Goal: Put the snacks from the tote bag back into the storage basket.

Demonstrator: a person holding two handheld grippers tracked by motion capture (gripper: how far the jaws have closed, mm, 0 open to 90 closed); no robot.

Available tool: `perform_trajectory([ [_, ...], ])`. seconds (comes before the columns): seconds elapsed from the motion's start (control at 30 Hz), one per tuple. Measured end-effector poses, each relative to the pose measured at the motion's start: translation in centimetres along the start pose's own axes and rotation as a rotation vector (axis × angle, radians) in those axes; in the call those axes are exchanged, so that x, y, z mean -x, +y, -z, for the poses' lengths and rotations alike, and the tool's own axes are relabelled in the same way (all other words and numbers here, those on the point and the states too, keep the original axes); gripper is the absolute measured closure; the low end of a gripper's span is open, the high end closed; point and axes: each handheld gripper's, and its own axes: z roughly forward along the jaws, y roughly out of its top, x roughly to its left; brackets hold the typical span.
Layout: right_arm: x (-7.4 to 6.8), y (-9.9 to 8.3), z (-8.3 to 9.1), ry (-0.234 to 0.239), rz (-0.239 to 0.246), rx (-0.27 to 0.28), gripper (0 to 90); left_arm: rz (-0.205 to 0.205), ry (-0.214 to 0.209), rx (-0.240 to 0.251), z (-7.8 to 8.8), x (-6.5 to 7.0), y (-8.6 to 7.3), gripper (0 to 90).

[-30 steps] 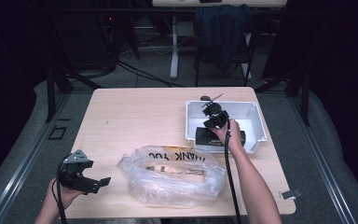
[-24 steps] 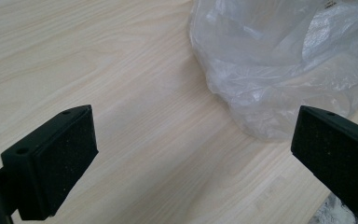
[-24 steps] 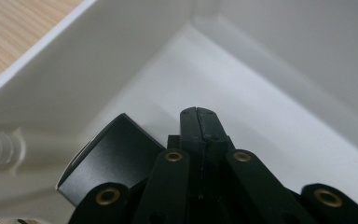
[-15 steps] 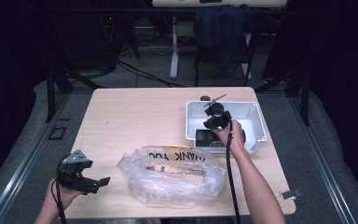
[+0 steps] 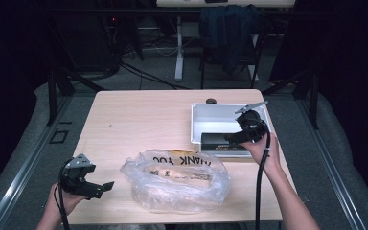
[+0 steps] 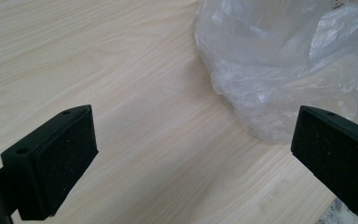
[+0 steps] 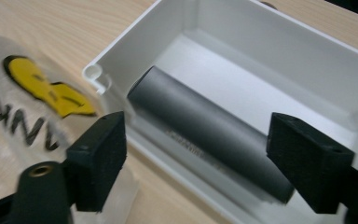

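Your right gripper (image 7: pixel 196 154) hovers, fingers wide, over a dark box (image 7: pixel 209 133) in the white tray (image 5: pixel 199 117). Your left gripper (image 6: pixel 193 158), fingers wide, faces the plastic bag (image 5: pixel 177 179) on the worktop (image 5: pixel 139 115).

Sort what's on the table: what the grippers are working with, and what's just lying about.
Likely in use:
right gripper, open
dark box
white bin
plastic bag
left gripper, open

Lying about:
small dark object behind the bin

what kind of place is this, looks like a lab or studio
Probably a lab or recording studio, not a home: a bare wooden table in a dark room, cables trailing over the grey floor behind it, and a person working with a handheld gripper in each hand.
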Motion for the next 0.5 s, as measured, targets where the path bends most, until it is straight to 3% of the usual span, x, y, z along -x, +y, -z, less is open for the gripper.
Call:
perform_trajectory([
  [0.2, -1.7, -3.0, 2.5, 0.021, 0.026, 0.01, 11.1, -0.005, 0.004, -0.005, 0.0, 0.1, 0.0, 0.0],
  [0.5, -3.5, -8.1, 3.6, 0.011, 0.023, 0.006, 2.6, -0.007, 0.009, -0.008, -0.2, 0.0, -0.1, 0.0],
])
